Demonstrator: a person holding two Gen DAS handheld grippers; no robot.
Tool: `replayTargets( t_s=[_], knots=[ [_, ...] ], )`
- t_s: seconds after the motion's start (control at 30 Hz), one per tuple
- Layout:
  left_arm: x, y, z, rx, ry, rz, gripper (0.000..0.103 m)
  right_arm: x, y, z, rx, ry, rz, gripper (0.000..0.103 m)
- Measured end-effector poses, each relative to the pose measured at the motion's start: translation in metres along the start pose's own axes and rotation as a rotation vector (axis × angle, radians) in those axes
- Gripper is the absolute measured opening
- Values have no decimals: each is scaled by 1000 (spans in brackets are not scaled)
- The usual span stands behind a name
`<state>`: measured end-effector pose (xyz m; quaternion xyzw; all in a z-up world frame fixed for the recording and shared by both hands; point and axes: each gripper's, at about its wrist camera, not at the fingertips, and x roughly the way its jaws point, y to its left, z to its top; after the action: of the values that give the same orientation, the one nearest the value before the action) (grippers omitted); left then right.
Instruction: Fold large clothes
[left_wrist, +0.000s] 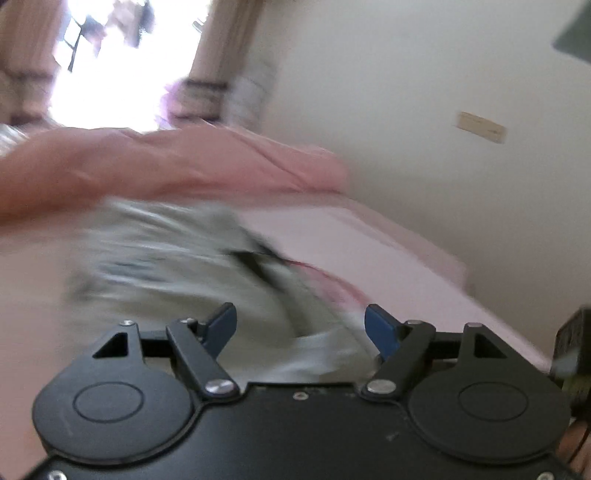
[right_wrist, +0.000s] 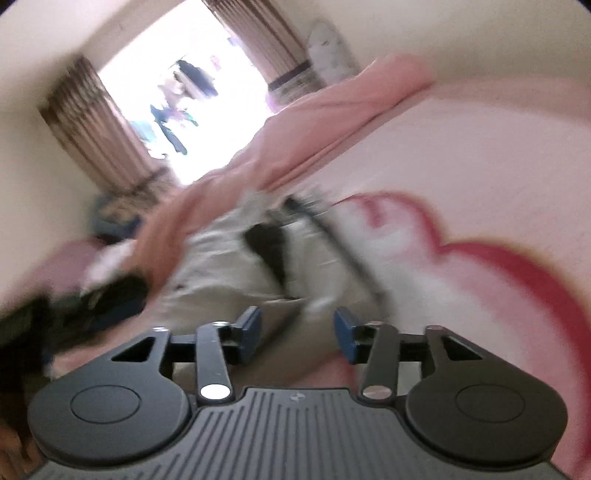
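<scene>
A grey-white garment (left_wrist: 177, 254) lies crumpled on a pink bed sheet (left_wrist: 354, 240); both views are motion-blurred. My left gripper (left_wrist: 300, 328) is open just above the garment's near edge, nothing between its blue pads. In the right wrist view the same garment (right_wrist: 229, 258), with a dark strap or trim (right_wrist: 351, 254), lies ahead of my right gripper (right_wrist: 297, 332), which is open and empty above the cloth.
A pink blanket (left_wrist: 166, 166) is bunched behind the garment and also shows in the right wrist view (right_wrist: 295, 125). The sheet has a red heart print (right_wrist: 498, 258). A bright window with brown curtains (right_wrist: 92, 122) is behind. A cream wall (left_wrist: 424, 92) borders the bed.
</scene>
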<state>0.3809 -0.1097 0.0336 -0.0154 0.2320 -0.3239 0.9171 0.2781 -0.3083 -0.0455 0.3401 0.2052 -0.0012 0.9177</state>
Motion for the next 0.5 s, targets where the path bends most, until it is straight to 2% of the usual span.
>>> replayTargets(
  t_s=[0.07, 0.13, 0.27, 0.37, 0.43, 0.47, 0.5],
  knots=[
    [-27, 20, -17, 12, -13, 139, 78, 15, 5, -3, 28, 39, 63, 63],
    [-40, 37, -36, -20, 21, 224, 77, 31, 11, -6, 43, 75, 78, 63],
    [-40, 64, -74, -131, 97, 250, 77, 56, 13, -9, 147, 118, 66, 64],
    [-15, 70, -86, -144, 129, 253, 77, 72, 13, -8, 231, 142, 61, 64],
    [5, 69, -84, -137, 143, 252, 76, 77, 15, -10, 221, 134, 21, 63],
    [9, 68, -86, -135, 143, 261, 75, 78, 16, -10, 210, 128, 9, 61],
    [15, 68, -87, -137, 147, 264, 72, 80, 18, -9, 201, 130, 1, 50]
  ],
)
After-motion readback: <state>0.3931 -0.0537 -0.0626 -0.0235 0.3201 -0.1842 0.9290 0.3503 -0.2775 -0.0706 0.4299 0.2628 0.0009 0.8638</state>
